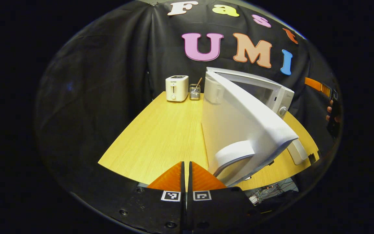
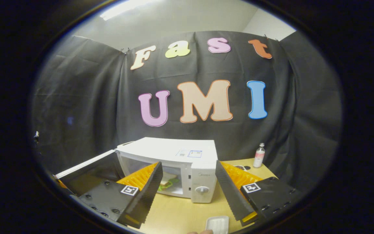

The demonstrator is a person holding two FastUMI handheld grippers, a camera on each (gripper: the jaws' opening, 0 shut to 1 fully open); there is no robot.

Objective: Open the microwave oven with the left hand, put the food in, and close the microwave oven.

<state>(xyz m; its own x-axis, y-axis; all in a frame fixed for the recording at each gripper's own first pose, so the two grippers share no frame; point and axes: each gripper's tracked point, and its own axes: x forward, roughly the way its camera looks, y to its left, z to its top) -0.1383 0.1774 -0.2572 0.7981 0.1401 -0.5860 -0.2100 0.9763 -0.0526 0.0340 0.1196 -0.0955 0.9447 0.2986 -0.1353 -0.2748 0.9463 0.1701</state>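
Both my left fingers (image 1: pixel 170 178) sit pressed together with nothing between them, low over the near edge of the table (image 1: pixel 161 130), and just to their right the door (image 1: pixel 239 130) of the microwave (image 2: pixel 187 162) swings out toward me, its handle (image 1: pixel 232 154) close by but, as far as I can tell, not touching me. My right gripper (image 2: pixel 188 182) hangs in front of the microwave with its jaws wide apart and empty. Through that gap I can see the cavity, and inside it lies the food (image 2: pixel 169 184), something pale with a bit of green; I cannot make out more than that. So I judge the opening done and the food already in; what is left is shutting the door, which stands well open. A small white tray (image 2: pixel 217 224) rests empty on the table just below my right fingers. At the far end of the table stand a toaster (image 1: pixel 176 88) and, just beside it, a wire holder (image 1: pixel 194 92) with a stick or two in it. A small bottle (image 2: pixel 259 155) stands to the right of the microwave.
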